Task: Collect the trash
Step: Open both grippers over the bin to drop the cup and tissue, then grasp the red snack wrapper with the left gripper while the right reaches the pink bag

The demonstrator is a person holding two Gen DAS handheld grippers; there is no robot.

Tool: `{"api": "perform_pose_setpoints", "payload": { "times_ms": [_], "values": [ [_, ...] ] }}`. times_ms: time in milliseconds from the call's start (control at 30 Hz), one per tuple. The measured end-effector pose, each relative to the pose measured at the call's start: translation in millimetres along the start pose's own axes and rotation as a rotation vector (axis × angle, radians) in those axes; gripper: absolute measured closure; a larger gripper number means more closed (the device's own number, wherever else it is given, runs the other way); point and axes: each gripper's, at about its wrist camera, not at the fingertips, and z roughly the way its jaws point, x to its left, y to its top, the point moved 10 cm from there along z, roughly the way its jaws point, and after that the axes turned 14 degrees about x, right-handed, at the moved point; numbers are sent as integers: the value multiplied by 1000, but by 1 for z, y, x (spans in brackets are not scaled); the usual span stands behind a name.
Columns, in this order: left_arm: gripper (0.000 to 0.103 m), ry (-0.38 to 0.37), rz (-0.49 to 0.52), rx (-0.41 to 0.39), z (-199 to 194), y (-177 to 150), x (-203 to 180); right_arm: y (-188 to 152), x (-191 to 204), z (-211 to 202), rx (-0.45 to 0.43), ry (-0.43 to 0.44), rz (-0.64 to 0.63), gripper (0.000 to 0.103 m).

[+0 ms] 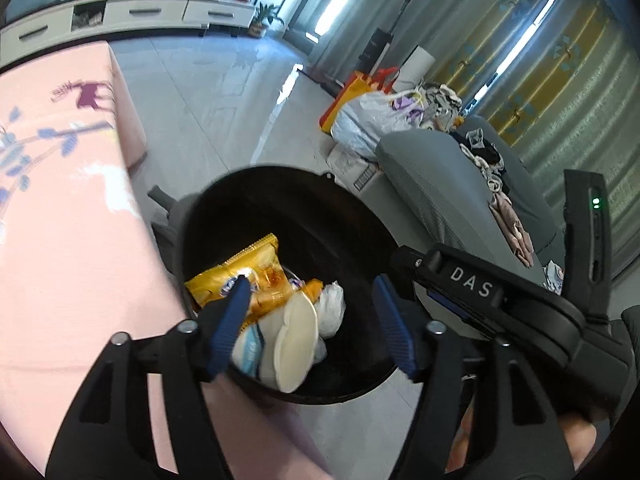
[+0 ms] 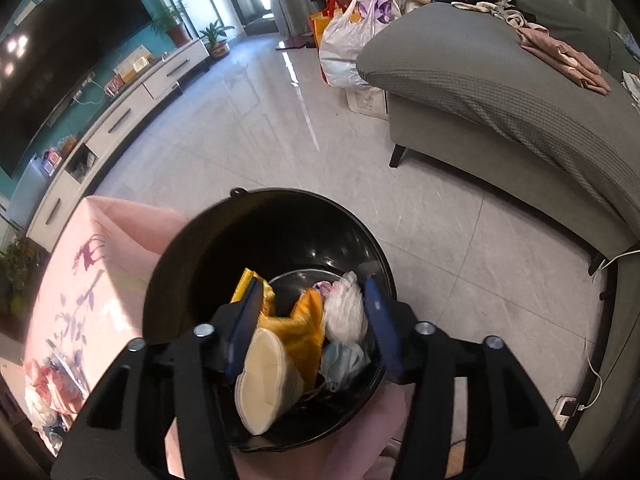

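A black round trash bin stands on the floor beside a pink-covered table. Inside lie a yellow snack wrapper, a cream folded paper cup, white crumpled tissue and a pale blue wad. My left gripper is open and empty above the bin. My right gripper is open and empty over the bin's mouth. The right gripper's body shows in the left wrist view.
The pink floral table is at left. A grey sofa with clothes is at right. Bags stand by the sofa's end. A white TV cabinet is far back. Grey tiled floor lies between.
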Motion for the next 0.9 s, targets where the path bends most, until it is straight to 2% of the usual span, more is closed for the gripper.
{"api": "perform_pose_setpoints", "payload": {
  "times_ms": [167, 267, 400, 500, 600, 733, 900],
  "values": [
    [11, 35, -8, -79, -44, 0, 15, 1, 16, -16, -46, 11, -24, 30],
    [4, 68, -34, -128, -77, -1, 32, 0, 32, -29, -76, 20, -58, 19],
    [3, 131, -80, -181, -128, -12, 68, -5, 59, -47, -126, 30, -117, 8],
    [3, 193, -126, -206, -164, -26, 99, -13, 88, -63, -158, 70, -186, 4],
    [3, 235, -172, -222, -196, -45, 129, -21, 112, -74, -176, 109, -255, 3],
    [3, 270, -245, -196, -222, -78, 174, -38, 150, -84, -178, 162, -354, 3],
    [3, 265, -312, -116, -216, -123, 217, -62, 191, -88, -164, 199, -472, 3]
  ]
}}
